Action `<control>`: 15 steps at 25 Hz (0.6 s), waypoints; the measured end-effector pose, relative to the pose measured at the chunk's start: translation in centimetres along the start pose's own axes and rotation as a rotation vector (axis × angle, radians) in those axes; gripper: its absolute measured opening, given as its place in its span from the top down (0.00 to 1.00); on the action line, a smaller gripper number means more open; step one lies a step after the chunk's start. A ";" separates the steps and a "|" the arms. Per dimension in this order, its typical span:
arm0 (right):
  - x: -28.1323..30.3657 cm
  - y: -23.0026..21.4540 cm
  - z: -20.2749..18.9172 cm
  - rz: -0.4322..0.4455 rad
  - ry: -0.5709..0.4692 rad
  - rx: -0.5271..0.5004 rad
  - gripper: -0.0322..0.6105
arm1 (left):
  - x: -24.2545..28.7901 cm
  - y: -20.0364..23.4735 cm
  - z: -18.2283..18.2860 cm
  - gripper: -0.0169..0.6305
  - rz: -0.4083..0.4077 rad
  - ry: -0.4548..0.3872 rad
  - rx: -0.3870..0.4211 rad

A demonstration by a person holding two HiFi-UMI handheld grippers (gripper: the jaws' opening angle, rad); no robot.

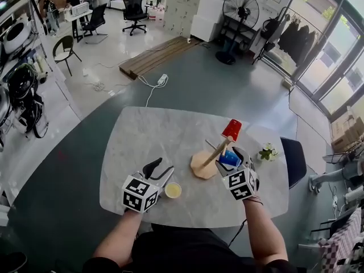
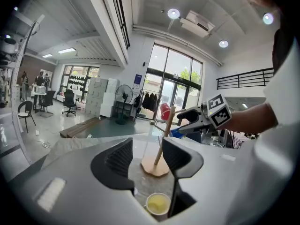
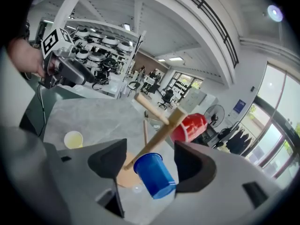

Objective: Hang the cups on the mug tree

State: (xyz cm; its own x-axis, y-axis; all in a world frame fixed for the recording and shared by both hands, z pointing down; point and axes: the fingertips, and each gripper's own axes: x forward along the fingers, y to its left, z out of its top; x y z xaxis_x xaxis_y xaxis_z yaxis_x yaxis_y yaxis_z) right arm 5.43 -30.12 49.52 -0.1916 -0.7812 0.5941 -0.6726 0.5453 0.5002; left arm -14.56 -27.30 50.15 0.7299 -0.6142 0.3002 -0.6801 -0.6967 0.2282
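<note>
The cups are sitting in three places. The red cup (image 1: 231,129) is hanging at the top of the mug tree (image 1: 202,167), right of centre in the head view. The blue cup (image 3: 154,175) is tilting against the wooden stem lower down. The yellow cup (image 2: 158,204) is standing upright on the table (image 1: 148,135), at the bottom of the left gripper view.

I am keeping my right hand-held gripper (image 3: 152,158) wide around the blue cup. Its mouth is facing the stem and neither pad seems to be pressing on it, so I am judging that a peg is carrying it, though that peg is hidden inside the cup.

I am holding my left hand-held gripper (image 2: 147,159) half spread and empty, just above the yellow cup, with the tree's base showing between the jaws. I am treating that cup as the one left to hang, and I am waiting low beside it so the two grippers are not crowding the tree.
</note>
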 end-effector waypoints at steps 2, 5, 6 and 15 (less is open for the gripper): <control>-1.3 -0.2 0.5 -0.017 -0.017 0.032 0.45 | -0.4 0.0 0.8 0.66 -0.014 -0.013 0.017; -2.8 0.3 0.9 -0.042 -0.041 0.065 0.45 | -0.8 0.2 1.7 0.66 -0.023 -0.034 0.042; -3.3 0.5 1.2 -0.051 -0.056 0.077 0.47 | -1.0 0.3 2.0 0.67 -0.024 -0.038 0.050; -7.5 0.1 1.6 -0.061 -0.268 0.276 0.75 | -3.1 -0.8 5.0 0.68 0.037 -0.096 0.037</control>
State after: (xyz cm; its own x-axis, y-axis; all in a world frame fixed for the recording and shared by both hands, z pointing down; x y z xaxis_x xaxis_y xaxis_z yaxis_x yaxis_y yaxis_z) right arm 5.62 -24.67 44.08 -0.3009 -0.8812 0.3646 -0.8486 0.4218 0.3194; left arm -15.92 -26.66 44.41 0.7086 -0.6714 0.2173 -0.7052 -0.6849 0.1835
